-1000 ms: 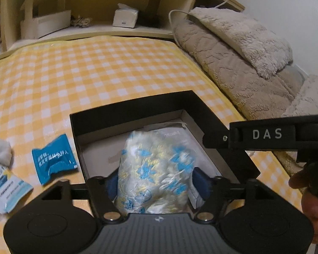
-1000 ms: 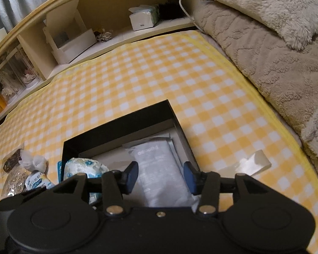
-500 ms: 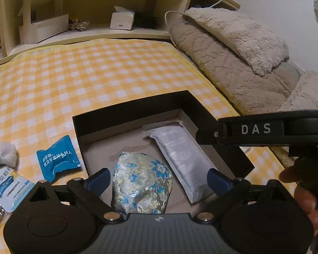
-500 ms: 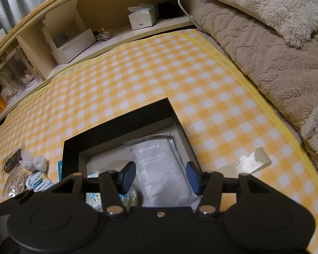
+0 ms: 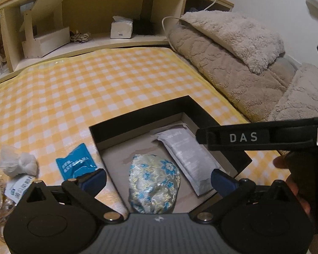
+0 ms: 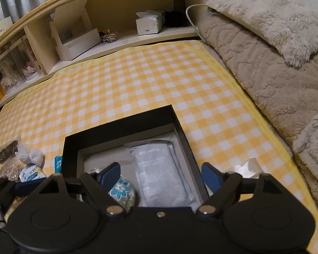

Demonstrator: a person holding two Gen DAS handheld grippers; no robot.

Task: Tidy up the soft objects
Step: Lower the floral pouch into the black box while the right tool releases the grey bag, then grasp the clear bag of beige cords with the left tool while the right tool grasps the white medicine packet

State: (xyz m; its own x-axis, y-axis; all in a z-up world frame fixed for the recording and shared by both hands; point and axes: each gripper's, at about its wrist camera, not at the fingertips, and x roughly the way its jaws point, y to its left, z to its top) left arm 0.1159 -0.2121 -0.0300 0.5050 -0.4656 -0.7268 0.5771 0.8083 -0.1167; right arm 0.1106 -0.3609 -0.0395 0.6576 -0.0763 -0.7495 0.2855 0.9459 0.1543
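Note:
A black open box (image 5: 142,114) (image 6: 120,122) sits on the yellow checked cloth. Inside lie a floral blue-and-white pouch (image 5: 153,182) (image 6: 122,191) and a grey flat packet (image 5: 184,152) (image 6: 156,169). My left gripper (image 5: 158,180) is open and empty, its jaws wide apart above the pouch. My right gripper (image 6: 160,172) is open and empty over the box's near part; it also shows in the left wrist view as a black bar marked DAS (image 5: 254,136). A blue sachet (image 5: 75,165), a white wad (image 5: 19,165) and a white-blue packet (image 5: 19,187) lie left of the box.
Beige fluffy blankets (image 5: 239,63) (image 6: 271,48) lie along the right. A wooden shelf at the back holds a tissue box (image 5: 120,27) (image 6: 150,22) and a wooden crate (image 5: 44,40). A crumpled white wrapper (image 6: 247,166) lies right of the box. A brown item (image 6: 7,153) lies far left.
My left gripper opened and let go of the floral pouch, which now lies in the box; the gripper drew back. My right gripper opened wider.

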